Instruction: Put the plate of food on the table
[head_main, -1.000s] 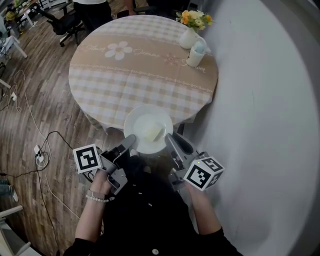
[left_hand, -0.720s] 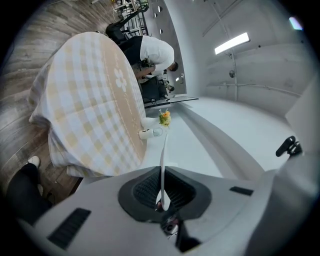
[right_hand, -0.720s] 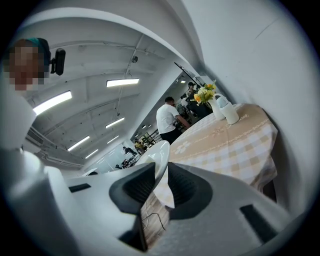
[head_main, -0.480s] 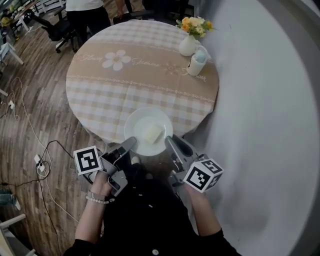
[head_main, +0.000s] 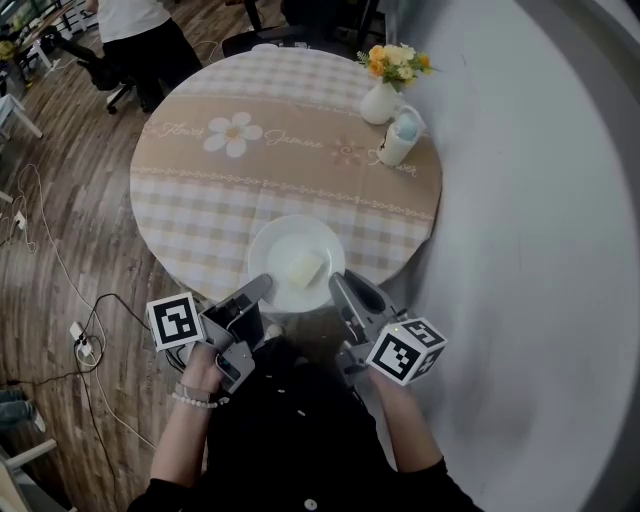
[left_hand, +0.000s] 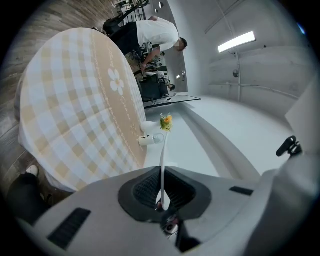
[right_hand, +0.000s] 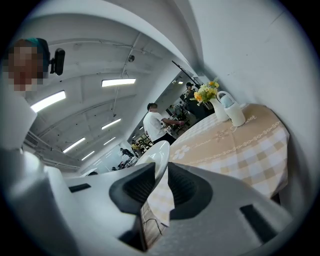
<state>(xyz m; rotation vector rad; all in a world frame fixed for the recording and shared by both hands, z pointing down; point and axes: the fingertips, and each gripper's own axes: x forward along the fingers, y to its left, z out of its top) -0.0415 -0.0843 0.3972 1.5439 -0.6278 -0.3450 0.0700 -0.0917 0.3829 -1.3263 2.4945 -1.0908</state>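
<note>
A white plate (head_main: 290, 248) with a pale block of food (head_main: 306, 268) hangs level over the near edge of the round table (head_main: 220, 190), which wears a beige checked cloth. My left gripper (head_main: 256, 291) is shut on the plate's near-left rim and my right gripper (head_main: 339, 284) is shut on its near-right rim. The left gripper view shows the plate (left_hand: 162, 165) edge-on as a thin white line pinched in the left gripper (left_hand: 163, 198). Seen from the right gripper view, the plate's rim (right_hand: 158, 156) sits between the dark pads of the right gripper (right_hand: 160, 184).
A white vase of yellow flowers (head_main: 384, 88) and a white jug (head_main: 399, 141) stand at the table's far right. A curved grey wall (head_main: 540, 250) runs close along the right. A person (head_main: 128, 22) stands beyond the table. Cables (head_main: 82, 330) lie on the wood floor at left.
The plate, held by both grippers, has come forward from just off the table's near edge to over the cloth. The person at the far side has moved left.
</note>
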